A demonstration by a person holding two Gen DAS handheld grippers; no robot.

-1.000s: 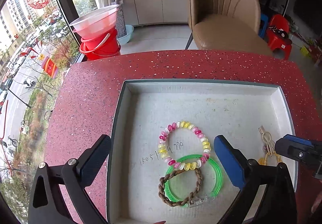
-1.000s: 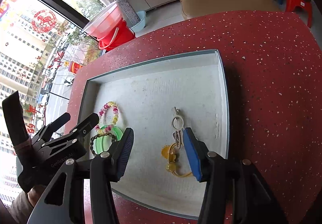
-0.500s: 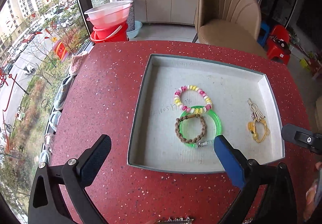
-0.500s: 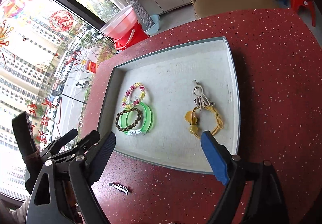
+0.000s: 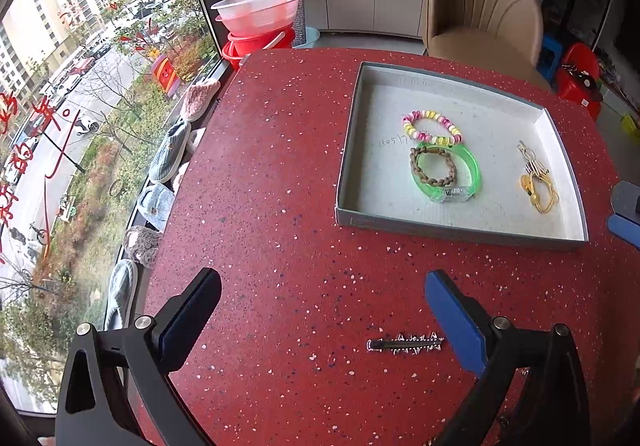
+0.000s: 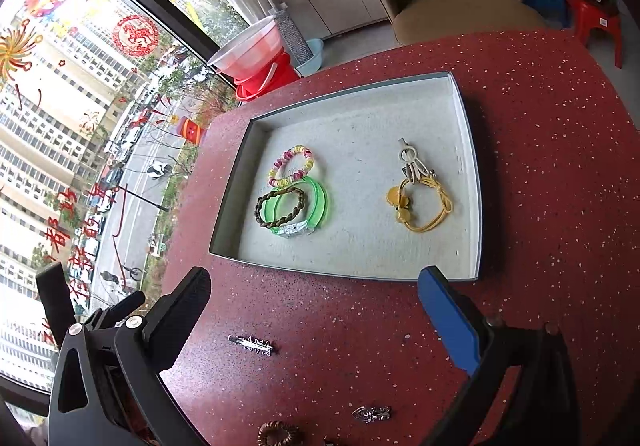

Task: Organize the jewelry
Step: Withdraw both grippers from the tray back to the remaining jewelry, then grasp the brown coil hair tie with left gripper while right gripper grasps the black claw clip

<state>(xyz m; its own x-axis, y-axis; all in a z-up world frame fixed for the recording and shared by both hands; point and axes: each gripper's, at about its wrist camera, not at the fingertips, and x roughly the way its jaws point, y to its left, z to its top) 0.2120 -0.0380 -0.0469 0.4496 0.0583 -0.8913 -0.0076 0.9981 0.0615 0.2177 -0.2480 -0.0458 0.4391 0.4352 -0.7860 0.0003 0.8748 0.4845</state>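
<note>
Both the left gripper (image 5: 322,320) and right gripper (image 6: 314,320) hang empty, fingers spread wide. Bracelets lie sorted in the tray (image 6: 474,181) upper centre; the star hair clip (image 6: 251,345) waits on the counter (image 6: 552,173) below, likely next.

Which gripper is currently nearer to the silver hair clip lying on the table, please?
Left. The silver hair clip lies between the left gripper's jaws; the right gripper hovers just beyond it.

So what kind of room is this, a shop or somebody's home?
Most likely a home, high in an apartment block: a padded tan chair at a red speckled table, slippers by the window, residential towers outside.
</note>
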